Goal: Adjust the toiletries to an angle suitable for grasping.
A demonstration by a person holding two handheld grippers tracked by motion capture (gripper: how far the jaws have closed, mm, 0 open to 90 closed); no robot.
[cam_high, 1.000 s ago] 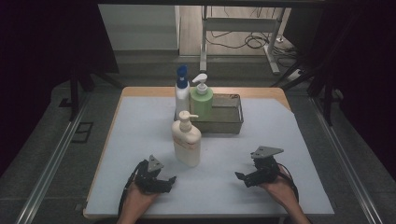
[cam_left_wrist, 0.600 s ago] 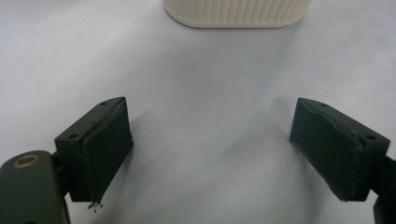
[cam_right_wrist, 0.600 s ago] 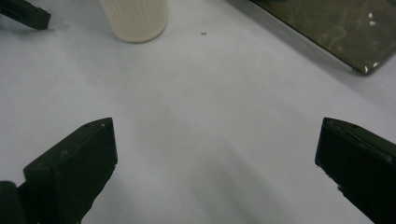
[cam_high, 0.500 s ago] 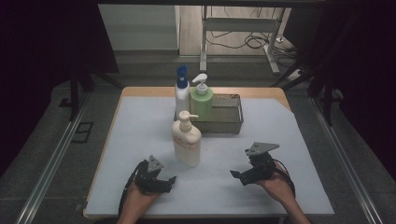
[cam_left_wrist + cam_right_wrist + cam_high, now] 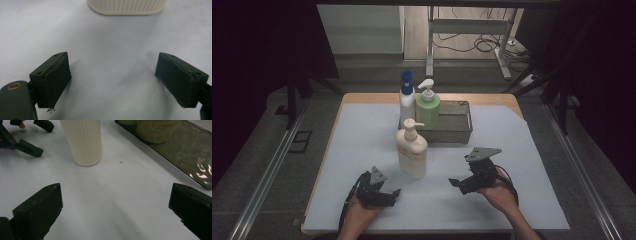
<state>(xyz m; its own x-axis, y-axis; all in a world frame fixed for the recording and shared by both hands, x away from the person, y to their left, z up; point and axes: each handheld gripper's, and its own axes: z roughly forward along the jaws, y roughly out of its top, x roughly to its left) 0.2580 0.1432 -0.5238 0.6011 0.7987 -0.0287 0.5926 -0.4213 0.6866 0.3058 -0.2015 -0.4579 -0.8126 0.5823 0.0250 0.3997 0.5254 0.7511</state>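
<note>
A cream pump bottle [image 5: 412,150] stands upright mid-table on the white mat [image 5: 362,130]. Behind it a green pump bottle [image 5: 427,107] sits in the left end of a metal tray [image 5: 457,127], and a white bottle with a blue cap [image 5: 406,95] stands just left of the tray. My left gripper [image 5: 391,196] rests low near the front edge, below-left of the cream bottle, open and empty. The right gripper [image 5: 458,184] is open to the bottle's right. Between the wide jaws of the left gripper [image 5: 112,80] lies bare mat, with the cream bottle's base [image 5: 126,6] ahead. The right gripper [image 5: 115,210] faces the cream bottle [image 5: 82,142] and the tray [image 5: 175,147].
The mat covers a wooden table [image 5: 362,97] with dark floor and metal rails at both sides. Beyond the far edge stand a desk frame and cables [image 5: 472,42]. In the right gripper view the left gripper [image 5: 27,135] lies beyond the cream bottle.
My right gripper has slid left across the mat, closer to the cream bottle. The left gripper and the bottles have stayed put.
</note>
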